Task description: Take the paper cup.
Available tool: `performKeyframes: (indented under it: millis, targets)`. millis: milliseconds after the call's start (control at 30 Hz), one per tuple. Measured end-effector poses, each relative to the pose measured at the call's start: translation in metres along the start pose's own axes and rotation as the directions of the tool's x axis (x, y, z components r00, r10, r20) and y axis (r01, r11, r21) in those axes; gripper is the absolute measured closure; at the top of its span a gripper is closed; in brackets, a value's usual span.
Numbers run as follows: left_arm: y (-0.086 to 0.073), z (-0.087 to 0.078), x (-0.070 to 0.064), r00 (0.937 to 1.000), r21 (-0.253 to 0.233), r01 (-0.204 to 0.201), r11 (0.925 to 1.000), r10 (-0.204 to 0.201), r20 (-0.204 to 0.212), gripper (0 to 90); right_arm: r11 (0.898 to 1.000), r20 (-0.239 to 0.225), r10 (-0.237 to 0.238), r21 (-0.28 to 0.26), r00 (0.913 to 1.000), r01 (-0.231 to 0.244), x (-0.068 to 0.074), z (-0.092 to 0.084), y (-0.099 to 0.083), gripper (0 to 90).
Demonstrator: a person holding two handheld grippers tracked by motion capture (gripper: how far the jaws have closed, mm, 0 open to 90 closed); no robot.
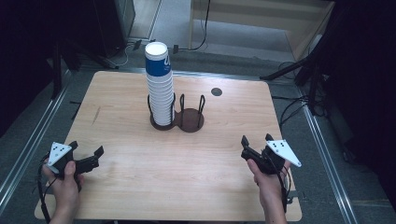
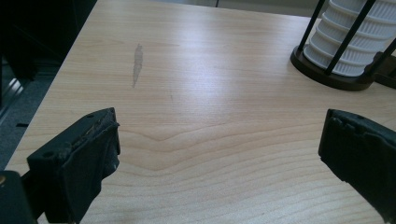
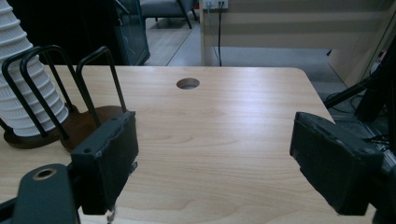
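Nearest the high view's lower edge, two hands come in from below, each holding a black gripper over the front of the wooden table [image 1: 140, 186]. At the front left corner the left gripper [image 1: 86, 154] hangs just above the surface with its jaws spread wide and bare wood between them — nothing held; its own view shows the same, two black pads well apart over the grain with a faint grey smudge [image 2: 137, 63] on the tabletop farther off. At the front right, near the table's edge, the right gripper [image 1: 256, 139] stands likewise parted and empty, its jaws clearly apart in its own view with only tabletop between them. Both grippers are well apart from the tall stack of paper cups [image 1: 159, 88], white-ribbed with a blue topmost cup, which stands upright in the left ring of a dark two-ring wire holder [image 1: 189, 120] near the table's middle, toward the far side. That holder's right ring is vacant. Beyond it, toward the far right, a small round hole [image 1: 216, 91] sits in the tabletop.
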State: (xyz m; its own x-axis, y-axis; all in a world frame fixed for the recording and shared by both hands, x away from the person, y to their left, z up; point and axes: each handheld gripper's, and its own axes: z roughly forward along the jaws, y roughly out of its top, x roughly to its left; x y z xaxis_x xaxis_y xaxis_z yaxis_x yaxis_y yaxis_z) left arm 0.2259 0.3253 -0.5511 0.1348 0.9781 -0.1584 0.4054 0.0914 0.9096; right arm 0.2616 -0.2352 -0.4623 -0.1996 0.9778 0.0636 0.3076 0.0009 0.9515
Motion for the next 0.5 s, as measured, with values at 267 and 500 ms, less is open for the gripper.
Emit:
performKeyframes:
  millis: [267, 500]
  targets:
    - [0.001, 0.001, -0.001, 1.0000, 0.013, -0.008, 0.9999, 0.008, 0.004, 0.0, 1.000, -0.024, -0.020, 0.012, 0.9995, 0.021, 0.014, 0.005, 0.012, 12.6]
    - [0.001, 0.001, 0.000, 0.9999, 0.013, -0.009, 0.9999, 0.008, 0.009, 0.0, 0.999, -0.064, -0.028, 0.015, 0.9975, 0.029, 0.023, 0.009, 0.019, 9.4]
